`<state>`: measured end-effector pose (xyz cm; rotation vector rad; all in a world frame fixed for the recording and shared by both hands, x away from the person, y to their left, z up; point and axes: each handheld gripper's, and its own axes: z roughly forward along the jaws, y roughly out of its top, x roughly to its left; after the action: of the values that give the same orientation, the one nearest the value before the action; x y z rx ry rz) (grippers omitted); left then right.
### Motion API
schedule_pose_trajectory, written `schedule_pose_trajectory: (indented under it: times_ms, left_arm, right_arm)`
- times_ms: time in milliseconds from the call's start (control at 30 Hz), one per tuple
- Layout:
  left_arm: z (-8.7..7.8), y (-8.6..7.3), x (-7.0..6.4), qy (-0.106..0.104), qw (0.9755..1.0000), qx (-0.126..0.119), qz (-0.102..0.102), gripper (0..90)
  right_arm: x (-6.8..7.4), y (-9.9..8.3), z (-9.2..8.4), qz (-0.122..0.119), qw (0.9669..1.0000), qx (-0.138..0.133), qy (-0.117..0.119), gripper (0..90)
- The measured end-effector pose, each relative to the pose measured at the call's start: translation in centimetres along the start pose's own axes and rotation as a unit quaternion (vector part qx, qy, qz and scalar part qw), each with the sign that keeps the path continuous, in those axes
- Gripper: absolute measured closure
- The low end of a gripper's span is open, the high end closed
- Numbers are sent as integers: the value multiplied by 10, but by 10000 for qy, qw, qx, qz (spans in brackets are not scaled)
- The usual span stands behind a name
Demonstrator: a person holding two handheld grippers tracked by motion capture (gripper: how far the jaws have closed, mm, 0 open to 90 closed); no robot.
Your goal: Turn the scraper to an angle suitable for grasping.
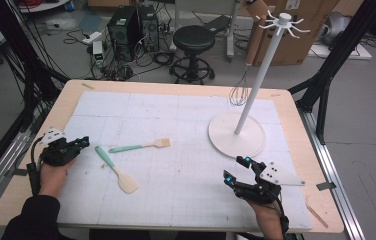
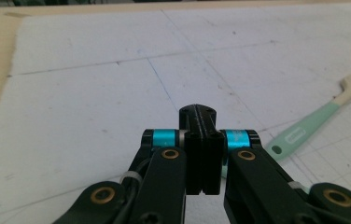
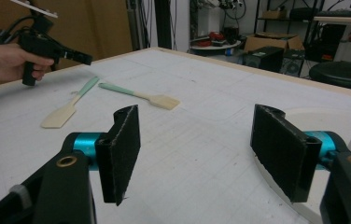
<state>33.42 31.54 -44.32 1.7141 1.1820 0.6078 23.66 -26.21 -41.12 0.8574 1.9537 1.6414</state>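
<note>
Two utensils with mint-green handles lie on the white mat: a beige spatula (image 1: pixel 118 171) (image 3: pixel 66 112) and a beige brush (image 1: pixel 141 146) (image 3: pixel 141 96) (image 2: pixel 313 123). My left gripper (image 1: pixel 84 142) (image 2: pixel 198 114) (image 3: pixel 87 59) is held just left of them, its jaws pressed together with nothing between them. My right gripper (image 1: pixel 233 168) (image 3: pixel 197 149) hovers low near the front right of the table, open and empty, beside the round base of a white hook stand (image 1: pixel 236 134) (image 3: pixel 325 119). A wire whisk (image 1: pixel 239 93) hangs from the stand.
The wooden table (image 1: pixel 296 125) carries a gridded white mat (image 1: pixel 176 180). The stand's pole (image 1: pixel 263 67) rises tall at the right. Behind the table are a black stool (image 1: pixel 193 40), computer towers (image 1: pixel 131 27), cardboard boxes and floor cables.
</note>
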Motion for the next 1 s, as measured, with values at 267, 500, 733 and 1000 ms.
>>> schedule_pose_trajectory:
  times_ms: [267, 500, 733, 1000]
  left_arm:
    - [20, 5, 0, 244, 9968, 759, -9, 898]
    - [28, 5, -6, 71, 9957, 906, 202, 897]
    - [28, 4, -12, -236, 9946, 989, 201, 898]
    - [19, 4, -25, -589, 9884, 1271, 583, 897]
  right_arm:
    - [1, -1, 4, -19, 10000, 48, 59, 323]
    - [3, -1, 8, -44, 9998, 125, 124, 325]
    - [3, 0, 5, -59, 9999, 61, 111, 329]
    - [2, -1, 6, -51, 9999, 80, 106, 329]
